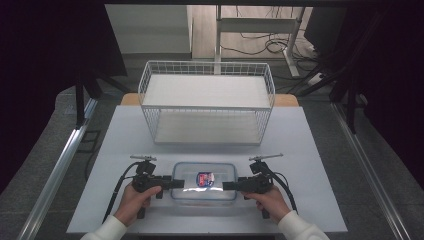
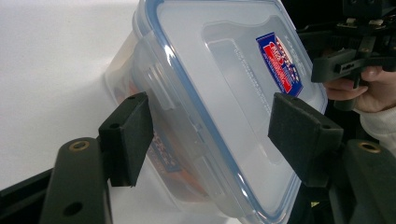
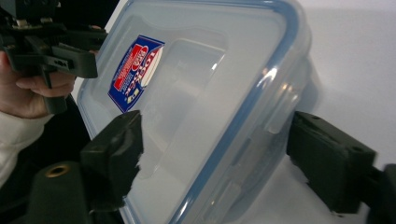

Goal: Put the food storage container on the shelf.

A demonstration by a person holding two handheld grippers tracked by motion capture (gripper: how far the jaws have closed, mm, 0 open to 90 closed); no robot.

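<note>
Both tongs, left (image 1: 181, 183) and right (image 1: 226, 186), jaws apart, straddling opposite ends of the lidded container (image 1: 204, 181).

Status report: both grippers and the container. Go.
Left gripper open, jaws astride the container's left end. Right gripper open, astride its right end. Clear lidded container flat on the table, lid on. Wire basket behind, not in the way.

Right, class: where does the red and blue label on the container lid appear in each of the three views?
High view: label at lid centre, between the two grippers.
Left gripper view: label upper right, above the right-hand jaw.
Right gripper view: label upper left, above the left-hand jaw.
Shared landmark: the lid's blue rim.
</note>
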